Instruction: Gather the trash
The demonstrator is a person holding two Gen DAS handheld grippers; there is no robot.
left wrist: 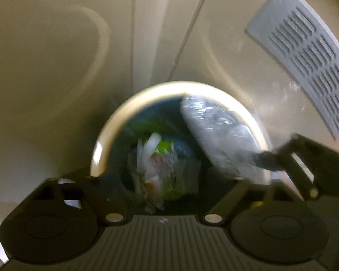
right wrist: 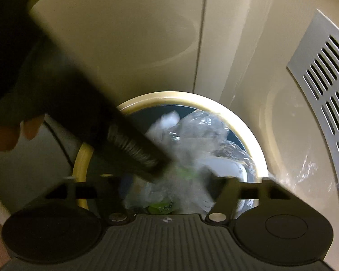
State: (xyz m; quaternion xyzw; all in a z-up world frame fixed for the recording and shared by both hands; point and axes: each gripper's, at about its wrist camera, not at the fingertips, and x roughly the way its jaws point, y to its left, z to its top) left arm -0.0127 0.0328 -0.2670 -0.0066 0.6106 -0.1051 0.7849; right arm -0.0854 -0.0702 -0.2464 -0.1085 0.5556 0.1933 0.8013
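Left wrist view: the left tongs [left wrist: 167, 180] stand spread wide, pinching nothing, and point steeply down over the round bin [left wrist: 115, 117]. Inside the bin lies crumpled trash [left wrist: 156, 164], white and green, straight ahead between the fingers. A clear plastic bag [left wrist: 221, 135] sits at the bin's right side, its long axis running from the far rim down toward the right tongs [left wrist: 280, 155], whose finger touches or nearly touches its lower end — blur hides which.

Right wrist view: the right tongs [right wrist: 151, 187] are also spread, with no pad pressing on anything. The plastic bag [right wrist: 205, 131] lies just ahead, over the mouth of the bin [right wrist: 244, 124], and the left tongs' finger [right wrist: 133, 151] crosses in from the upper left. I judge the bag released, or nearly — the right hand is nearer to it.
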